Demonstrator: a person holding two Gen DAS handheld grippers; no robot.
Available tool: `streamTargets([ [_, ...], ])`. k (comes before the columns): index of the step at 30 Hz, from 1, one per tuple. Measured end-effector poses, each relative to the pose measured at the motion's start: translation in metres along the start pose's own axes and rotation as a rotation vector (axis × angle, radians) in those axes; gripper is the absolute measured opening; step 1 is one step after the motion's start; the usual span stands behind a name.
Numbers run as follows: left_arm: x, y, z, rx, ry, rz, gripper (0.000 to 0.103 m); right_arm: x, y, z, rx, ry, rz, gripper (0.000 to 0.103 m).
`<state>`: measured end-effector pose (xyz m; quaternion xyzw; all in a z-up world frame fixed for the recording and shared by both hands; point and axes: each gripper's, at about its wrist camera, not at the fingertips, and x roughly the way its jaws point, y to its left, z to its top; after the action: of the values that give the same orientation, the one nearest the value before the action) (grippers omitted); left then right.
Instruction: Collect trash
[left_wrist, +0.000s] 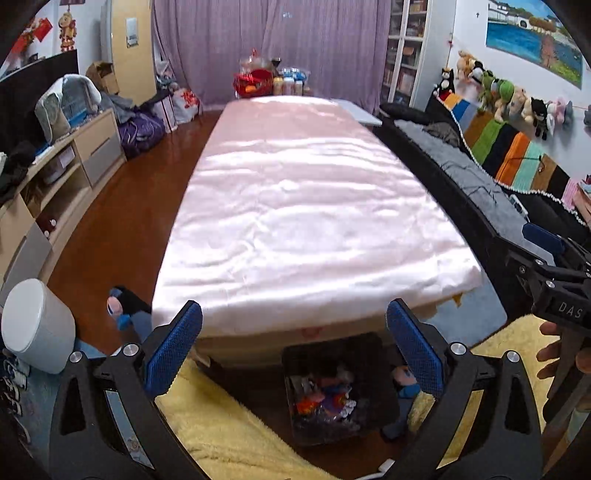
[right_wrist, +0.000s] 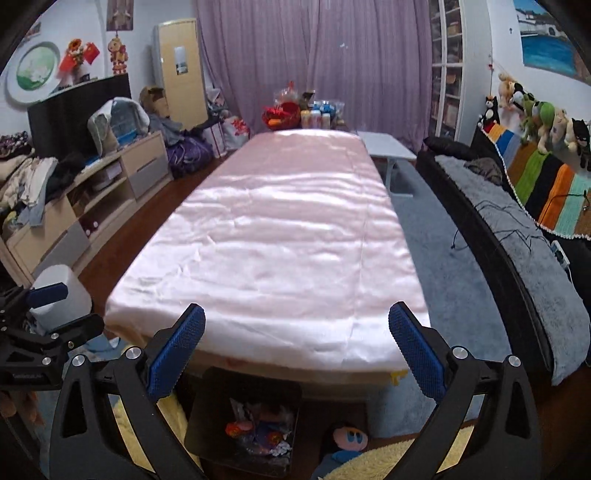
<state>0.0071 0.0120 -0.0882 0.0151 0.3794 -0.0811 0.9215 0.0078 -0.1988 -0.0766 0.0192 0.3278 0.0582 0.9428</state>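
A black bin stands on the floor under the near end of a long table covered in pink cloth. Crumpled colourful wrappers lie inside it. In the right wrist view the bin and its wrappers sit low in the middle. My left gripper hangs open above the bin, with nothing between its blue pads. My right gripper is likewise open and holds nothing. Each gripper shows at the edge of the other's view: the right gripper and the left gripper. The cloth is bare.
A yellow fluffy rug lies beside the bin, and a plush doll lies on the floor. A white round stool stands left, a black sofa right, a low cabinet along the left wall. Bottles and red packages crowd the table's far end.
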Motion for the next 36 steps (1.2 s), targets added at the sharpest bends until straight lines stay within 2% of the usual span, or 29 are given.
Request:
streamTargets([
  [6,-0.066,-0.009,0.047,-0.02,-0.203,-0.009,0.095,-0.06,0.003,0.038,-0.031,-0.169,-0.052,0.1],
  [9,-0.092,-0.019,0.058,-0.006,-0.284,0.009,0.095,-0.082,0.004,0.049,-0.048,-0.246,-0.08,0.1],
  [13,-0.113,-0.024,0.061,-0.028,-0.354,-0.005,0.095,-0.105,0.0,0.053,-0.018,-0.328,-0.108,0.1],
  [16,-0.12,-0.03,0.057,-0.029,-0.373,0.004,0.095,-0.112,0.0,0.046,-0.007,-0.345,-0.128,0.1],
  [20,-0.123,-0.036,0.047,0.001,-0.368,0.057,0.095,-0.117,-0.001,0.034,-0.01,-0.341,-0.166,0.1],
  [24,-0.125,-0.035,0.041,-0.017,-0.369,0.039,0.095,-0.119,0.002,0.028,-0.002,-0.341,-0.18,0.1],
  [29,-0.13,-0.036,0.038,-0.001,-0.376,0.063,0.095,-0.122,0.009,0.028,-0.017,-0.348,-0.184,0.1],
  [36,-0.13,-0.036,0.039,-0.001,-0.375,0.051,0.095,-0.124,0.015,0.029,-0.033,-0.349,-0.177,0.1],
])
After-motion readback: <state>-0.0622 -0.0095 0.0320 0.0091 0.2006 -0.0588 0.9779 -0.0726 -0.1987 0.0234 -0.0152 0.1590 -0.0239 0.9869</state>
